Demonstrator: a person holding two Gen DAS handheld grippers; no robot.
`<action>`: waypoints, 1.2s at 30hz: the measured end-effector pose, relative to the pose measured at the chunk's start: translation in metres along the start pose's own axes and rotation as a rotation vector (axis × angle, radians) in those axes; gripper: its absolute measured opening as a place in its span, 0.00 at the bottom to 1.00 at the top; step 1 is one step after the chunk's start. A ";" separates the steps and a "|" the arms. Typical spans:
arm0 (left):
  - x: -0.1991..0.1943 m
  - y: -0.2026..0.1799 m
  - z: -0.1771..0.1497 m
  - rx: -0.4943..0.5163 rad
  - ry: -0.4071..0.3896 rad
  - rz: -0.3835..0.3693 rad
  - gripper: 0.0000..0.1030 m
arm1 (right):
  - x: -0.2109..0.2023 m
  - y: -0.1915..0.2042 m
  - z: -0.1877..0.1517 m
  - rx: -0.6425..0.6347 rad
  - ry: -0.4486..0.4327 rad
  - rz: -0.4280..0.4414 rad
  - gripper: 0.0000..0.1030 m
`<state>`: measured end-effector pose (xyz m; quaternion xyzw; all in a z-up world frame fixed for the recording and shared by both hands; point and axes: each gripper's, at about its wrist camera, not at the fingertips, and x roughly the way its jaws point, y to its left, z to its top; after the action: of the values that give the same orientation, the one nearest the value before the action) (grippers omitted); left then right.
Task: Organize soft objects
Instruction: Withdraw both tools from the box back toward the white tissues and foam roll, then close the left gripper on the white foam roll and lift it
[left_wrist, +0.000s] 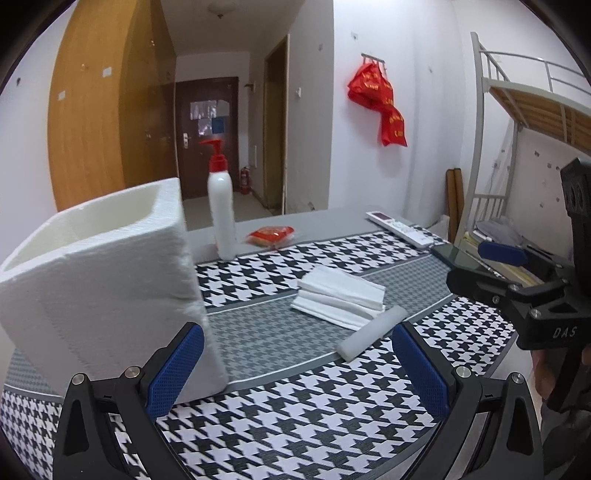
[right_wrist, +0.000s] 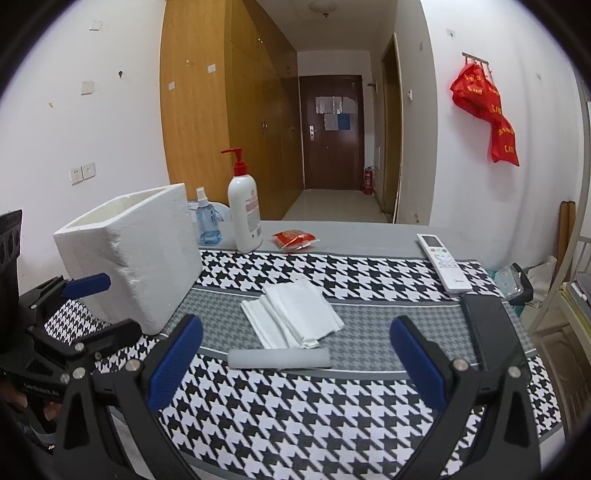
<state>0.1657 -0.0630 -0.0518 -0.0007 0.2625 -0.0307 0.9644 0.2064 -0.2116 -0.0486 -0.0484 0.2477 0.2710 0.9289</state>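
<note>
The left gripper (left_wrist: 295, 373) is seen at the bottom of its frame, spread wide with nothing between its blue pads. The right gripper (right_wrist: 295, 362) is spread wide too, and nothing is held. A white foam roll (right_wrist: 279, 359) is seen lying flat on the checked mat (right_wrist: 295, 424), in the middle of the right wrist frame. A stack of folded white cloths (right_wrist: 291, 317) is found just above it, touching or almost touching. A big white foam box (left_wrist: 99, 280) is seen standing at the left of the frame. A pump bottle (right_wrist: 243, 214), a red packet (right_wrist: 293, 239) and a remote (right_wrist: 443, 264) are set farther back on the desk (right_wrist: 351, 230).
</note>
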 end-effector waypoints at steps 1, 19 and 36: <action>0.003 -0.002 0.000 0.000 0.007 -0.003 0.99 | 0.002 -0.002 0.000 0.002 0.003 0.004 1.00; 0.038 -0.023 0.004 0.055 0.097 -0.083 0.99 | 0.023 -0.028 0.002 -0.005 0.059 0.043 1.00; 0.083 -0.041 0.004 0.168 0.248 -0.218 0.83 | 0.029 -0.047 -0.004 0.027 0.075 0.055 1.00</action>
<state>0.2367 -0.1084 -0.0891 0.0553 0.3743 -0.1569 0.9123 0.2510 -0.2379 -0.0680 -0.0389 0.2874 0.2912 0.9116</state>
